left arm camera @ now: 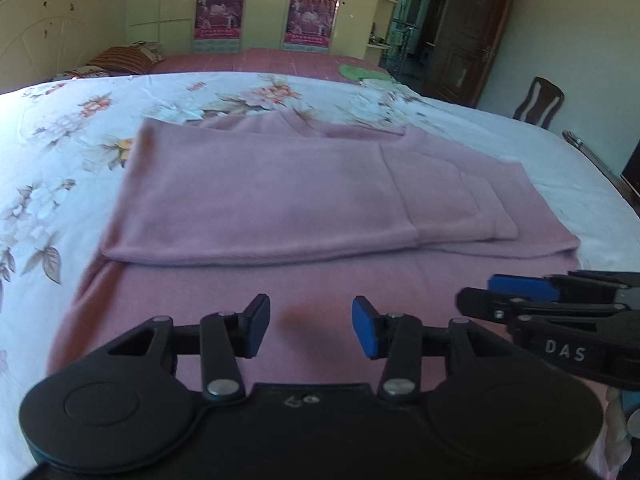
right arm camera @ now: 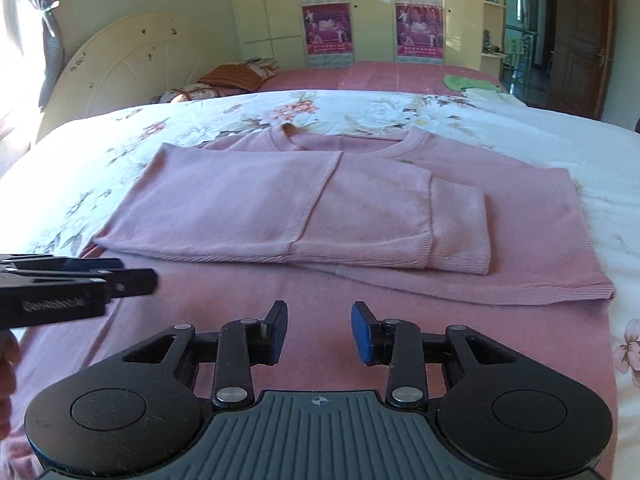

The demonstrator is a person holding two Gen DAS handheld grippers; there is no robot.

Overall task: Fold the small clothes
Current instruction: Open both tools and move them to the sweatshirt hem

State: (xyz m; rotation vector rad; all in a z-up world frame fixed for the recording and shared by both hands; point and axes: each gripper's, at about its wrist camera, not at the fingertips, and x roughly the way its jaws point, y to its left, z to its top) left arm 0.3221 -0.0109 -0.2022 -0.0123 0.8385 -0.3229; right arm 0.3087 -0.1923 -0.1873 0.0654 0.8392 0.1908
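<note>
A pink knit sweater (left arm camera: pixel 260 196) (right arm camera: pixel 240 200) lies flat on the floral bed sheet (left arm camera: pixel 52 168) (right arm camera: pixel 500 120), neckline at the far side. Both sleeves are folded across its chest, with the cuffs (right arm camera: pixel 460 232) stacked toward the right. My left gripper (left arm camera: pixel 310 322) hovers open over the sweater's near lower part, nothing between its blue pads. My right gripper (right arm camera: pixel 320 328) is open too, over the same near part and also empty. Each gripper shows in the other's view: the right one (left arm camera: pixel 486 292) at the right edge, the left one (right arm camera: pixel 136 274) at the left edge, side by side.
Beyond the floral sheet lies a pink bedspread (right arm camera: pixel 380 76) with pillows (right arm camera: pixel 236 76) by the cream headboard (right arm camera: pixel 120 64) and a green cloth (right arm camera: pixel 464 82). A wardrobe with posters (right arm camera: pixel 328 28) lines the far wall. A wooden chair (left arm camera: pixel 538 104) and a door (left arm camera: pixel 468 40) stand to the right.
</note>
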